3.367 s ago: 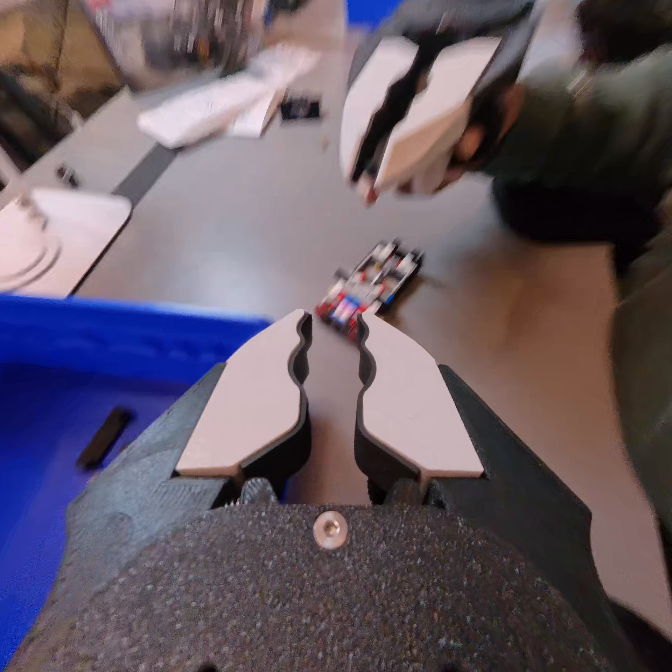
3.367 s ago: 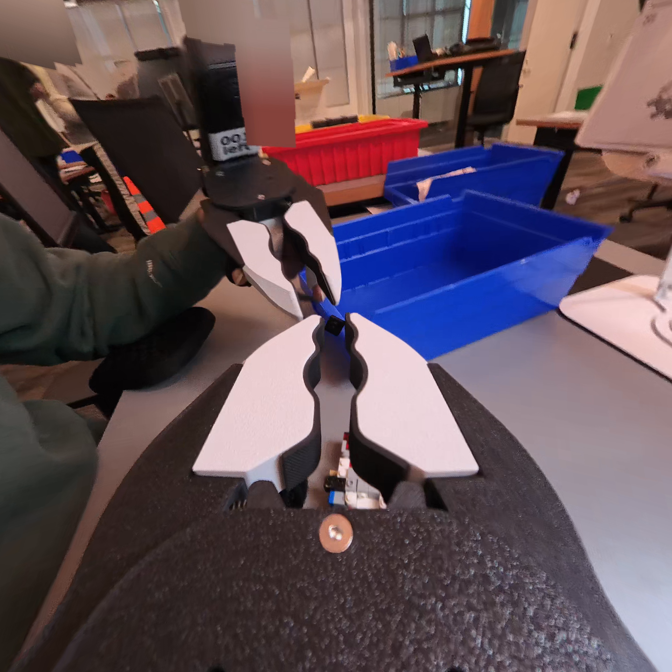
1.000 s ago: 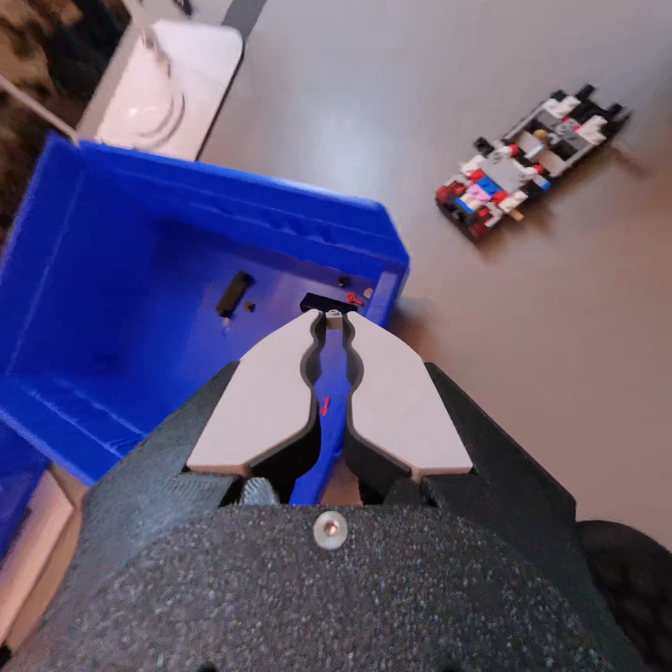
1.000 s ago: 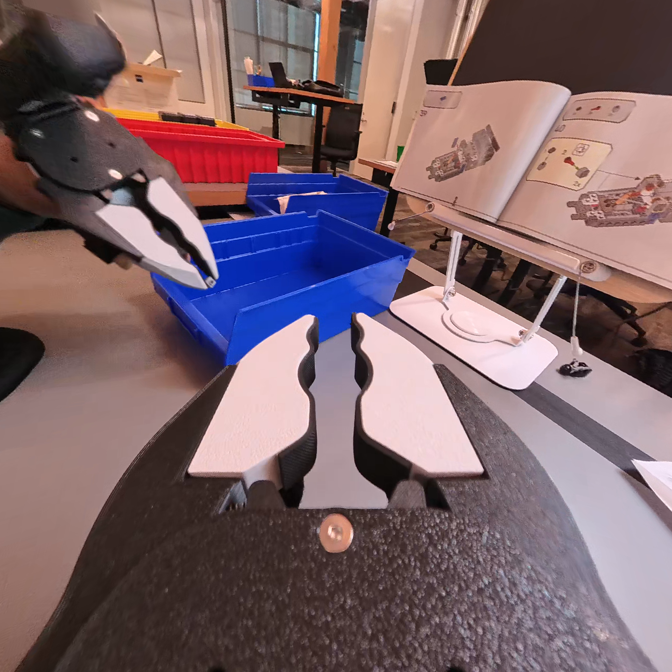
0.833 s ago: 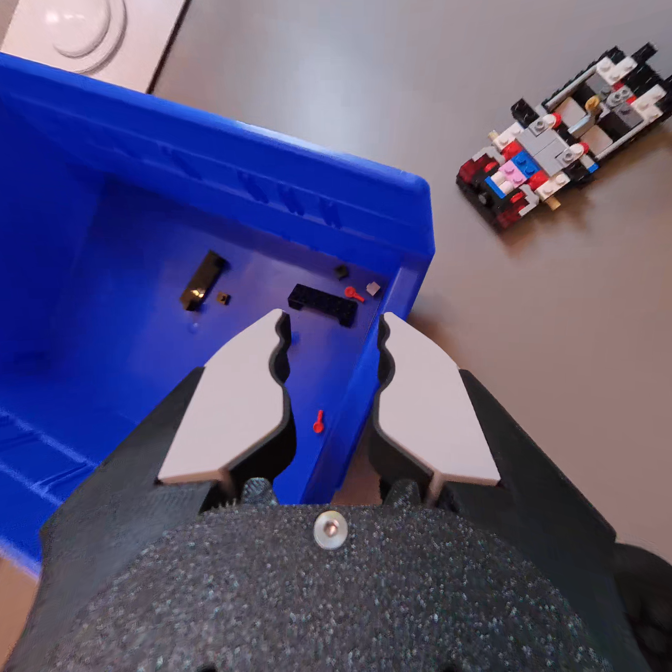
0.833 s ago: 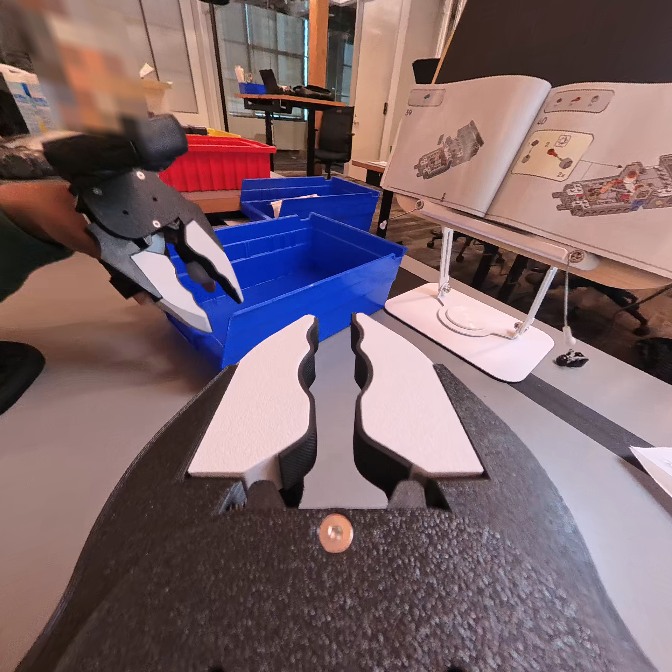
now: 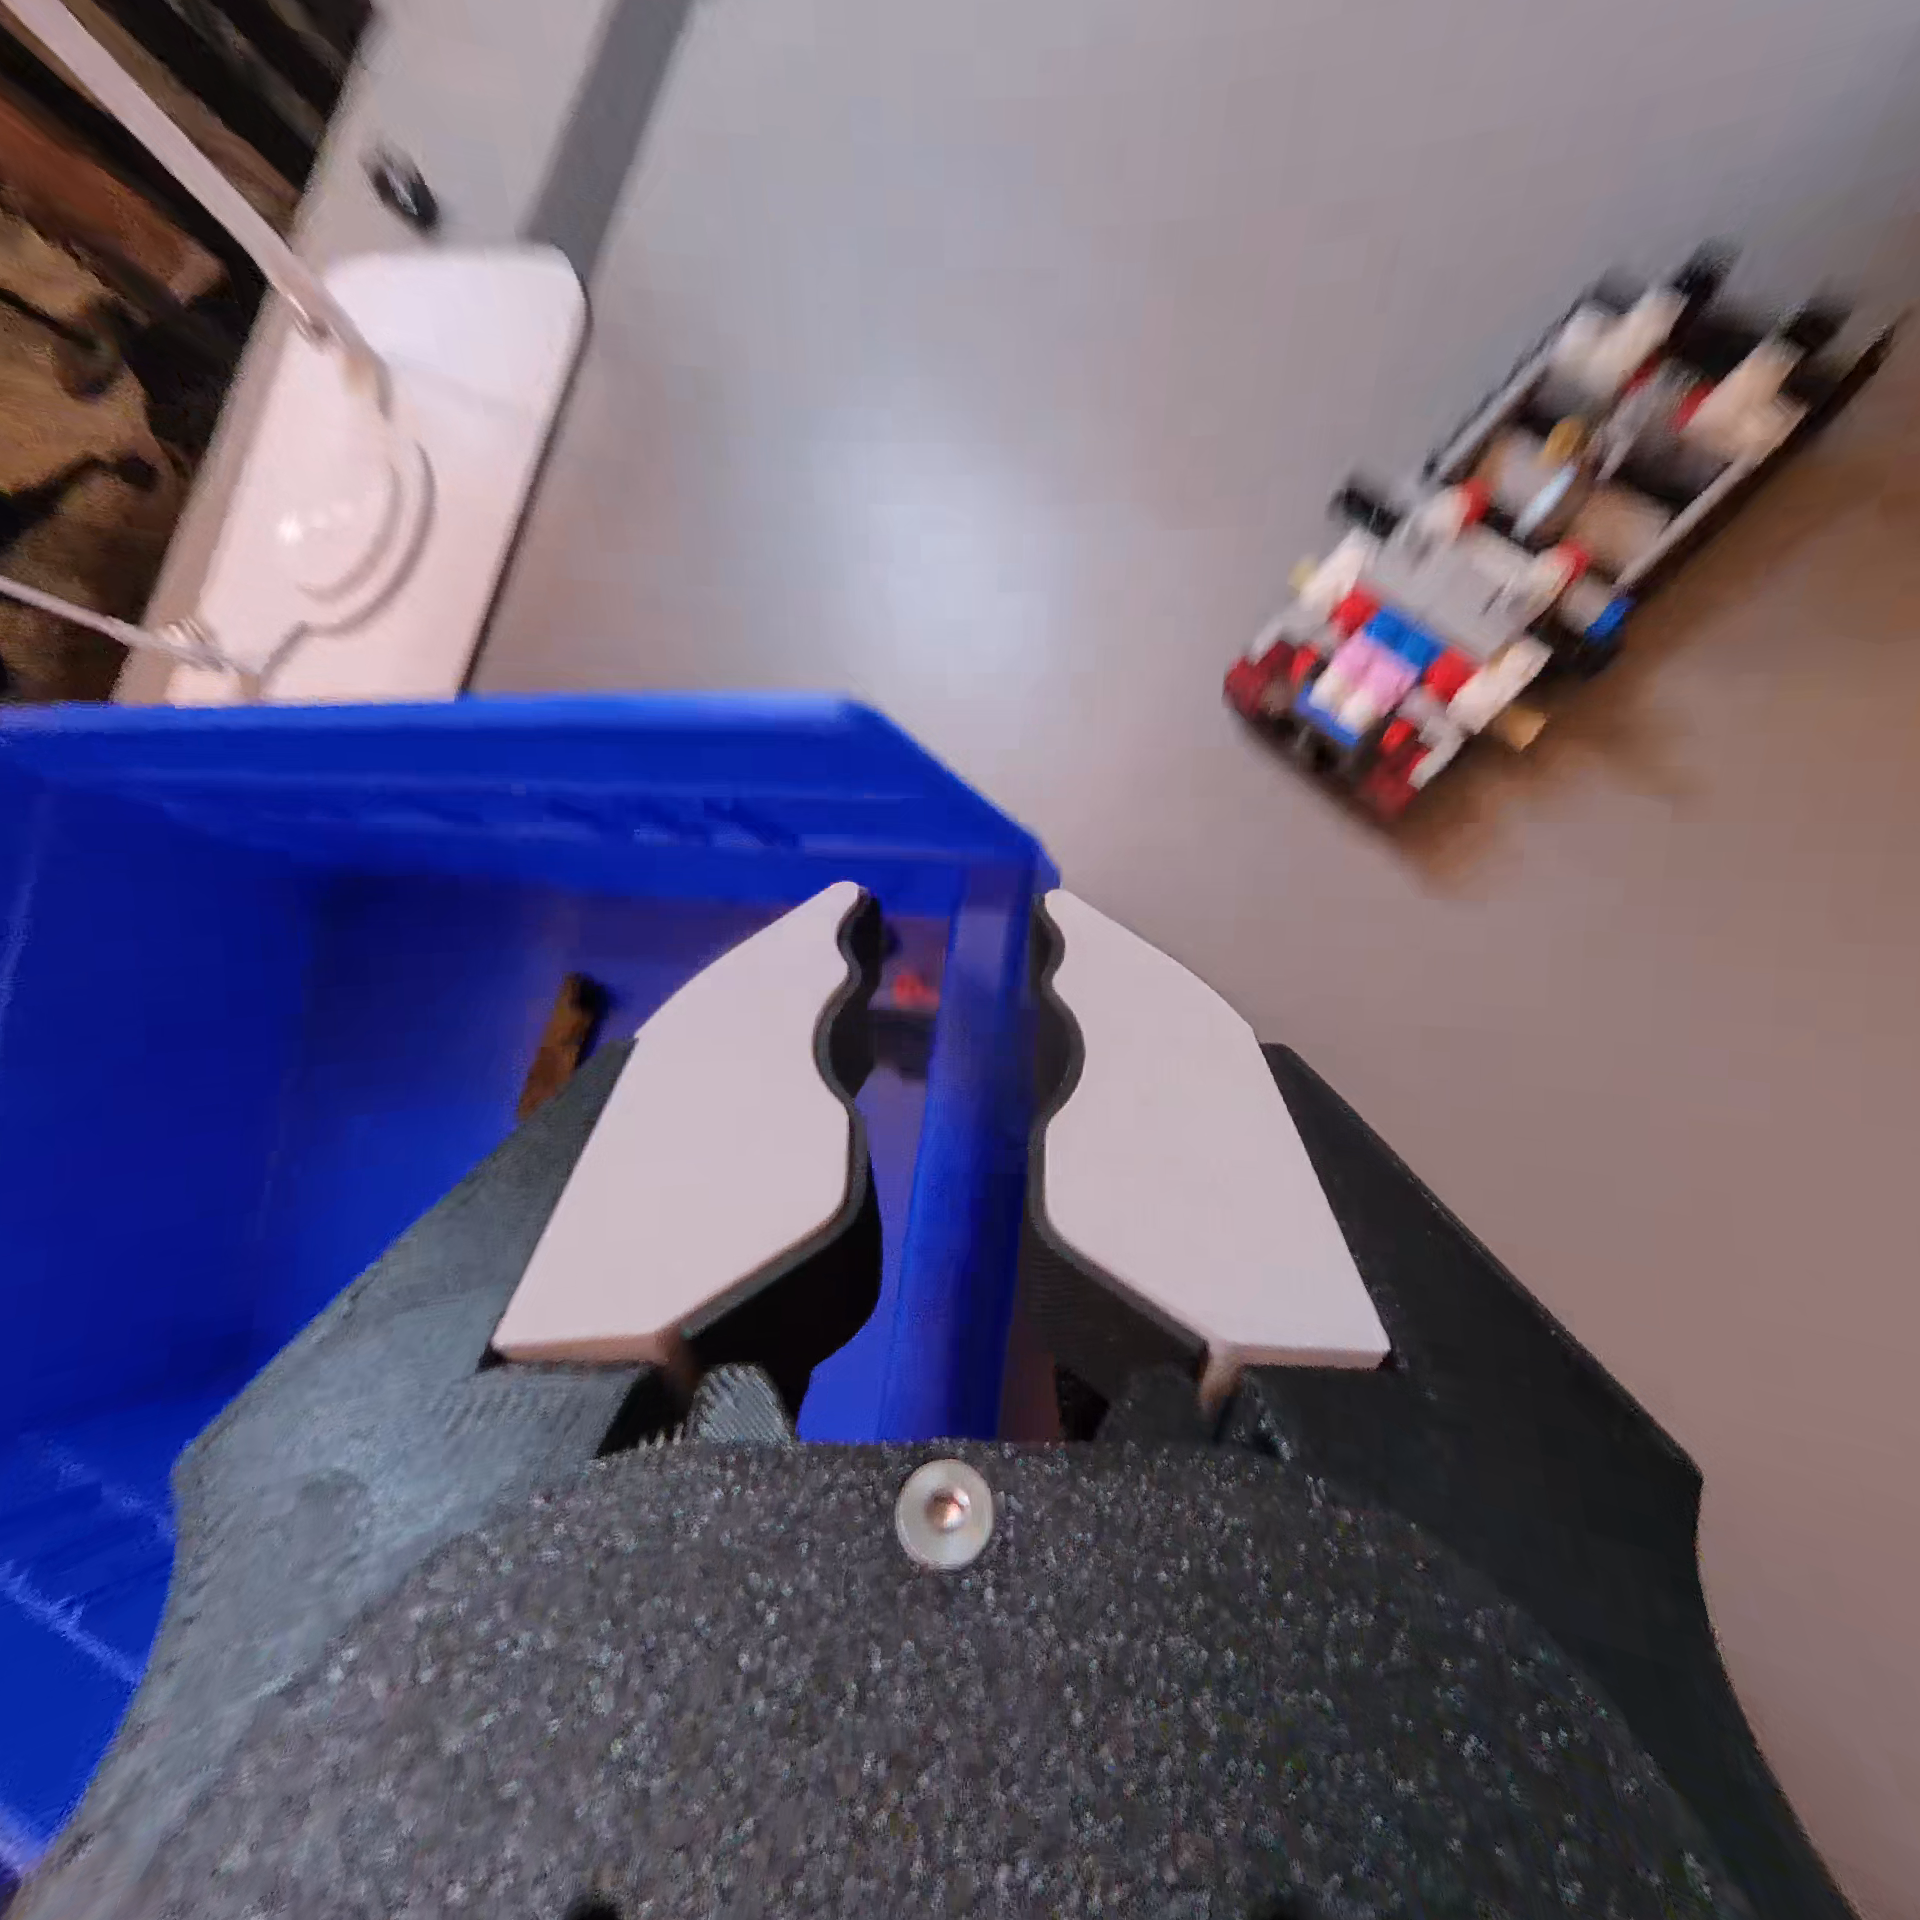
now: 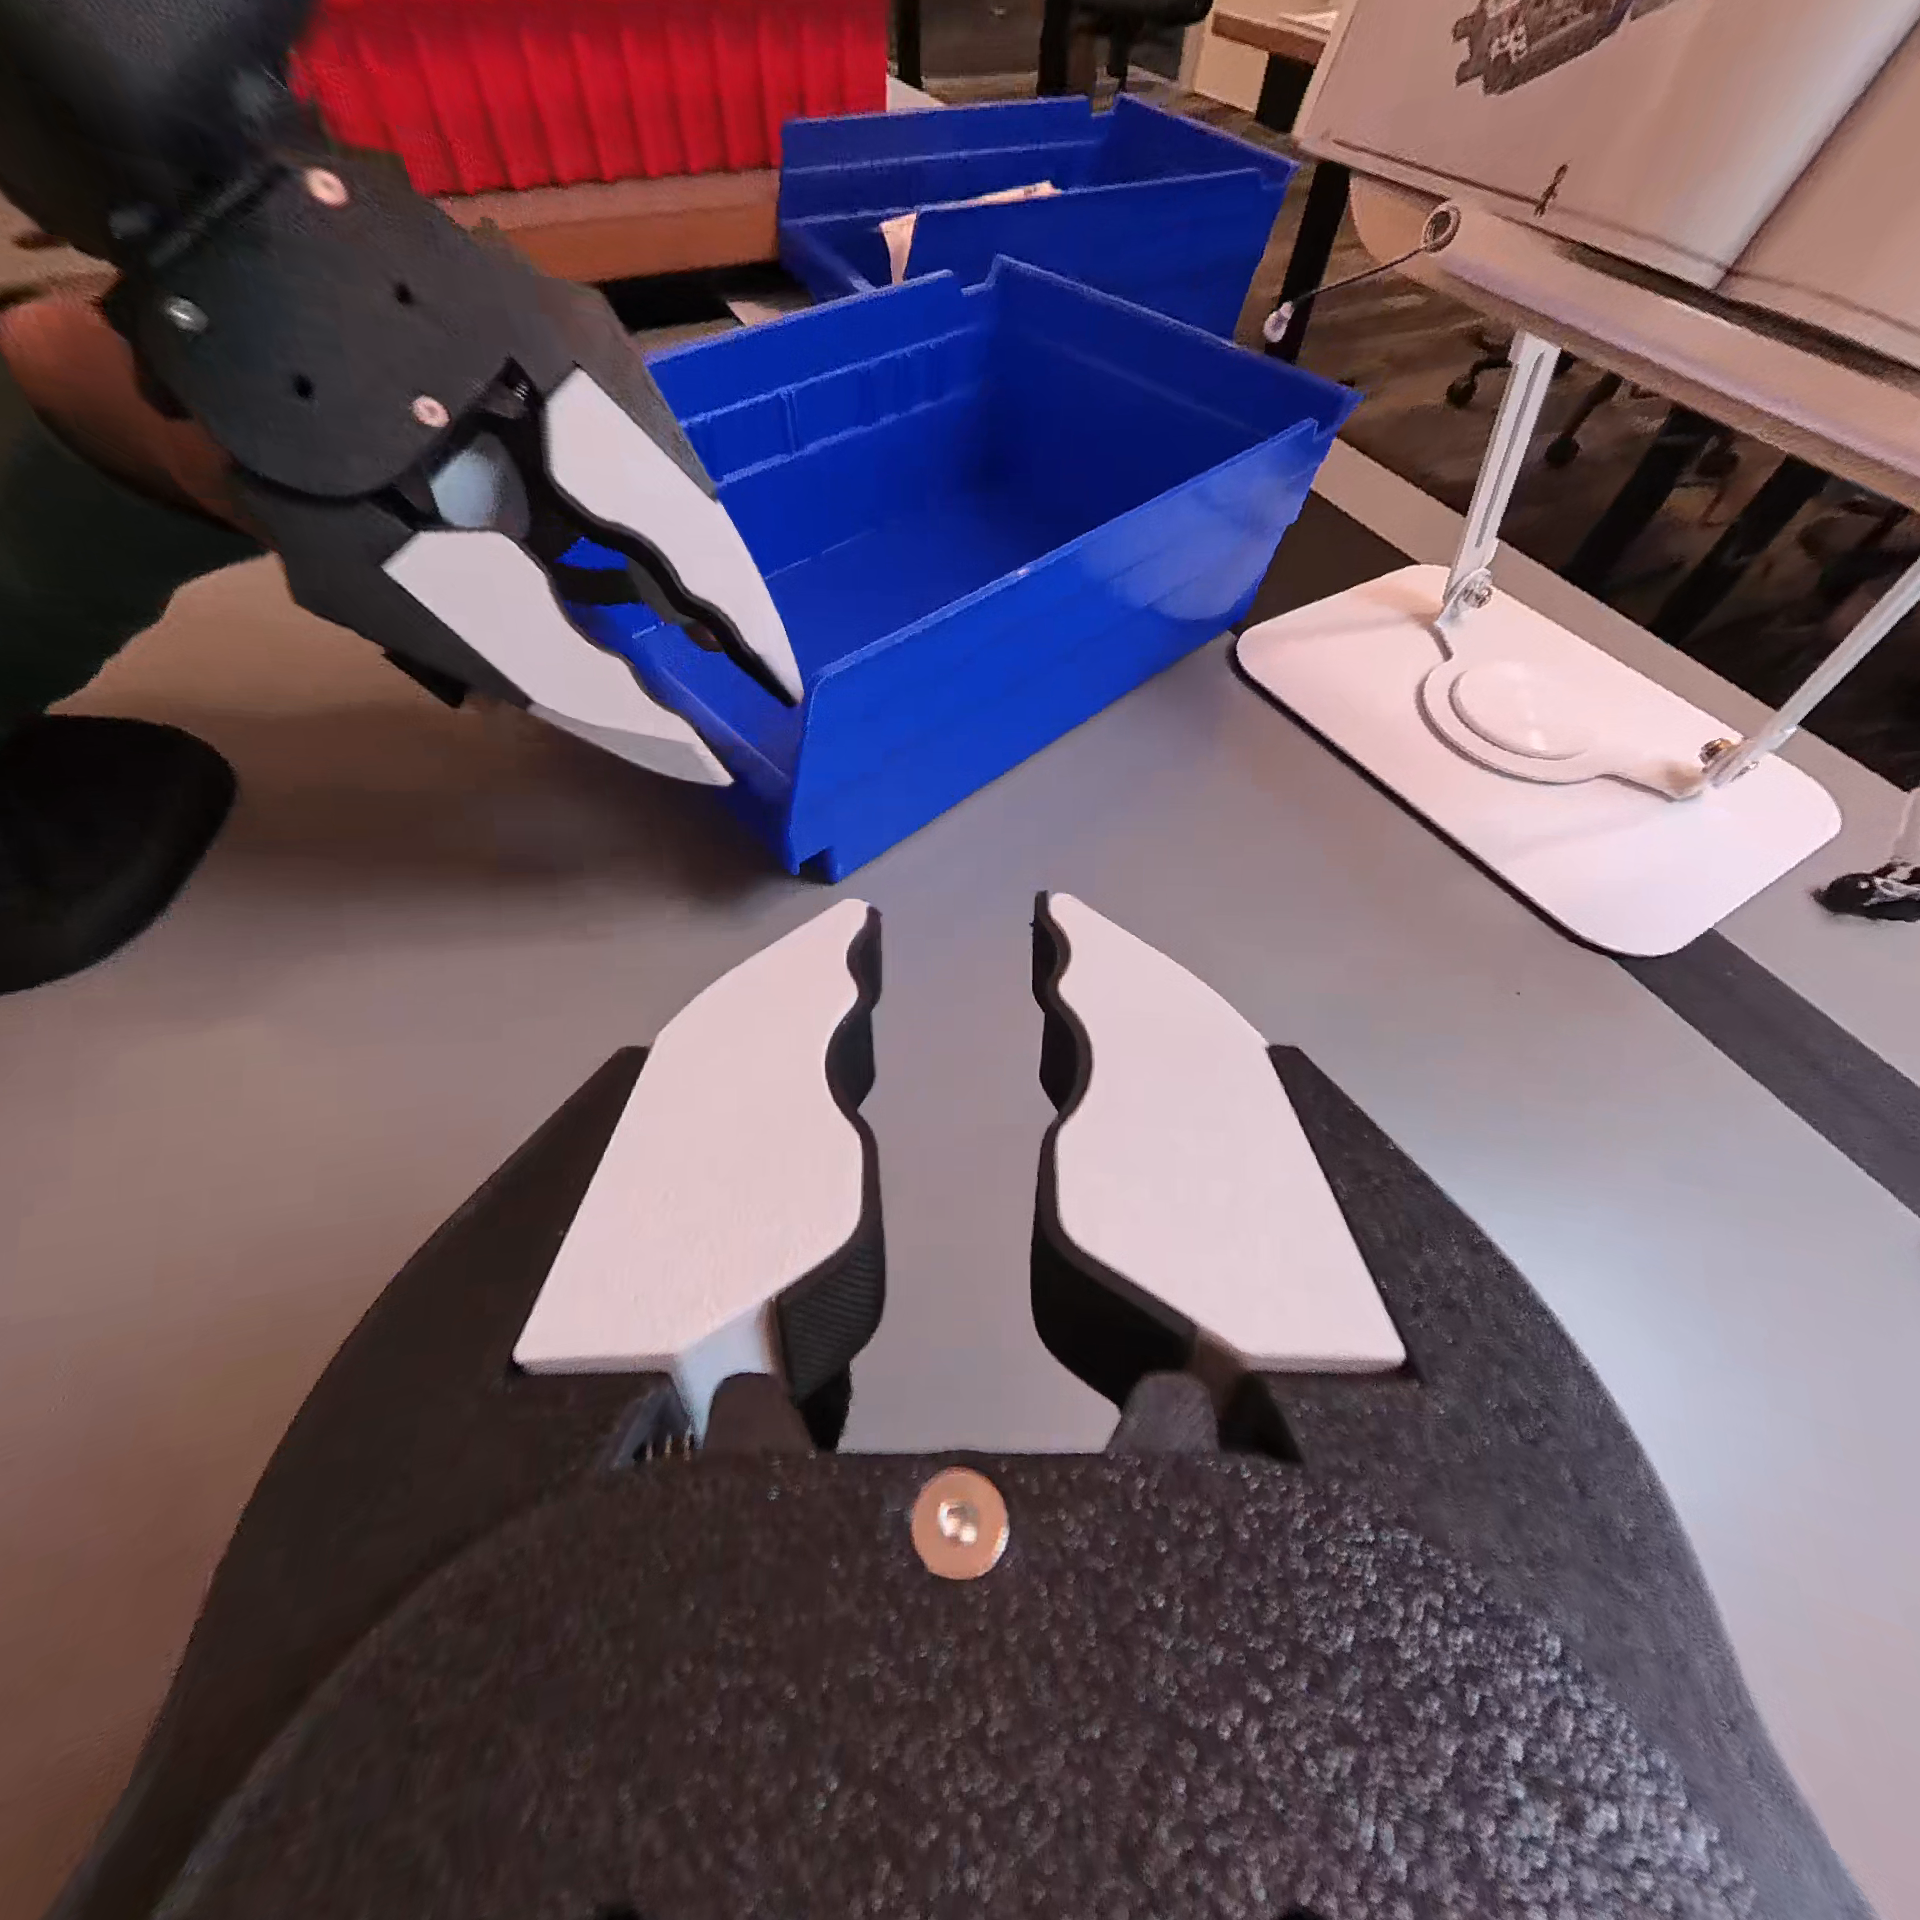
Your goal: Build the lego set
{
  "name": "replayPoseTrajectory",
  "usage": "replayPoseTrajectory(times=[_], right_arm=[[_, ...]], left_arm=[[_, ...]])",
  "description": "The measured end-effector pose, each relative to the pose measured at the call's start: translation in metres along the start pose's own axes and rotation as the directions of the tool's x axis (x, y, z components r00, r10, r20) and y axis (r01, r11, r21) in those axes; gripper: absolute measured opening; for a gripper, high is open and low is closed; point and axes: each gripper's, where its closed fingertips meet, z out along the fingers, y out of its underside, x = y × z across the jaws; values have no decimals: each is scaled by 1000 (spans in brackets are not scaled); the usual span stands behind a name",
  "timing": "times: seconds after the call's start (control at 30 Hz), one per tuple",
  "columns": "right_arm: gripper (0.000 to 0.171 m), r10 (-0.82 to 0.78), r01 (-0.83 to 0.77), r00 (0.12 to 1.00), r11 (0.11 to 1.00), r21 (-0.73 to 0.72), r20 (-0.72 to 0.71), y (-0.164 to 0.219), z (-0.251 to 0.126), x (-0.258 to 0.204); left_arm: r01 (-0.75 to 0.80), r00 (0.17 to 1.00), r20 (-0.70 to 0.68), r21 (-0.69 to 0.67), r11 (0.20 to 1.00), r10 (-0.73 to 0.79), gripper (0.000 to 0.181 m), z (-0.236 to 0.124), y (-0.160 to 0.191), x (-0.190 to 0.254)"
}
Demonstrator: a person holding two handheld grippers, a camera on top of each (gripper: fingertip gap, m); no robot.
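While the left gripper [image 7: 951,904] hangs over the near corner of the open blue plastic bin [image 7: 520,748], its jaws stand released and empty, one white finger inside the bin and the other outside, so the bin's end wall runs up the gap between them. Whether either finger touches that wall cannot be told through the blur. As a judgement only, this is a spot where clearance matters. The wall sits closer to the outer finger, so any squeeze here would pinch plastic and not a piece, and a level, centred hold would keep the bin from being nudged across the grey surface [image 7: 935,416].

The right gripper [image 8: 951,914] hovers low over bare surface just short of the bin, its jaws also parted, with nothing between them.

Only the left wrist view looks down into the bin. It shows a small red piece [image 7: 912,985] and a dark elongated piece [image 7: 566,1029] on the floor, both blurred. It also shows the multicoloured toy-brick vehicle build [image 7: 1558,520], which lies well apart to the right on the surface.

The right wrist view shows neither of these, but it gives the left gripper's tilt from the side. It also shows the white flat-based book stand [image 8: 1558,790] beside the bin, carrying an open instruction booklet [image 8: 1662,156]. A second blue bin [image 8: 1039,177] and a red ribbed bin [image 8: 582,94] sit behind.
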Motion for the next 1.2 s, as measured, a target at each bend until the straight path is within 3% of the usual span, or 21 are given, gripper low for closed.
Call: replayPoseTrajectory(times=[0.1,0.2,0.3,0.4,0.73,1.03,1.13,1.2], right_arm=[[39,33,-33,999,999,16,-21,-6,2,7],[42,78,-69,993,992,102,-83,-18,6,20],[42,123,-93,983,974,205,-137,-22,10,32],[37,126,-73,973,963,261,-192,-12,15,41],[24,99,-30,967,959,283,-233,6,36,44],[18,119,-72,980,960,269,-162,14,43,33],[0,115,-70,981,961,267,-157,15,42,33],[0,121,-75,979,963,259,-165,16,41,35]], left_arm=[[77,997,-7,232,970,-78,28,-15,-45,5],[184,980,-19,449,875,-196,26,-21,-79,8],[262,952,-27,590,764,-305,25,-18,-91,8],[233,948,-9,699,677,-318,15,-16,-92,12],[146,964,46,733,665,-263,5,-12,-79,15],[160,976,-8,701,695,-217,7,-6,-69,18],[200,975,-73,689,697,-208,8,-3,-69,23],[212,975,-95,681,701,-203,9,-1,-69,26]])
